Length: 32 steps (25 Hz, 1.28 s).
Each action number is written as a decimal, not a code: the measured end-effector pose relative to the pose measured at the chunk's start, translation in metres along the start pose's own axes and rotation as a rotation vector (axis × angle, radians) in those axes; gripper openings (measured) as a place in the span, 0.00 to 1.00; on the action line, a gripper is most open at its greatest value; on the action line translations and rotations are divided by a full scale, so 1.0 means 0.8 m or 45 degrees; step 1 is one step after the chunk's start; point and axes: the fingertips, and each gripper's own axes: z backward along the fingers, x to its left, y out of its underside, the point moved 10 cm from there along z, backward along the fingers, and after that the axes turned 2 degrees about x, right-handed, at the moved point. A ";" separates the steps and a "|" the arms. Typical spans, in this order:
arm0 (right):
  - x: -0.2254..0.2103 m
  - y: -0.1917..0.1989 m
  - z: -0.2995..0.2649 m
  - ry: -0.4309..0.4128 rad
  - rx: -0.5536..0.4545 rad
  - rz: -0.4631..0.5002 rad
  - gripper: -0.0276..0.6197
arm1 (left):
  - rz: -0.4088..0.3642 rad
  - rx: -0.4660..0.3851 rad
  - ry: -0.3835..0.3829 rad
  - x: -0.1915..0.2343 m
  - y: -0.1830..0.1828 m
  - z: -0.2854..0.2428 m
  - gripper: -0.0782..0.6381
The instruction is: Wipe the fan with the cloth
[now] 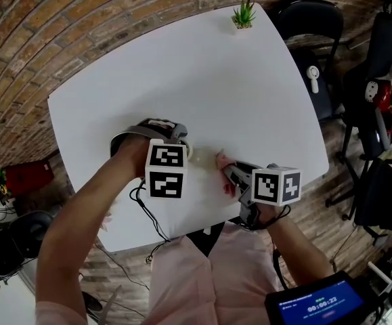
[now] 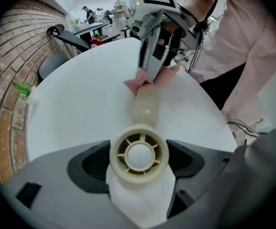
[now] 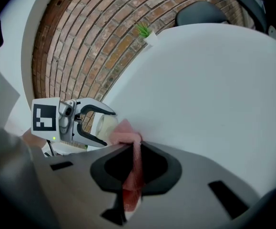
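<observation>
A small cream hand-held fan sits with its round head between the jaws of my left gripper, which is shut on it. Its handle points away over the white table. My right gripper is shut on a pink cloth. The cloth's bunched end touches the tip of the fan handle. In the head view the fan and the cloth lie between the left gripper and the right gripper, near the table's front edge.
A small potted plant stands at the table's far edge. Black chairs and gear crowd the right side. A brick wall runs along the left. A black cable hangs off the front edge. A tablet shows at bottom right.
</observation>
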 end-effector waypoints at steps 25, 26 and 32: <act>0.077 -0.076 -0.061 -0.234 0.566 1.803 0.09 | -0.234 0.006 0.012 -0.007 -0.013 -0.003 0.63; 0.078 -0.076 -0.063 -0.251 0.579 1.846 0.09 | -0.234 0.007 0.010 -0.007 -0.013 -0.003 0.63; 0.082 -0.076 -0.067 -0.381 0.621 2.073 0.09 | -0.233 0.003 -0.002 -0.009 -0.013 -0.003 0.63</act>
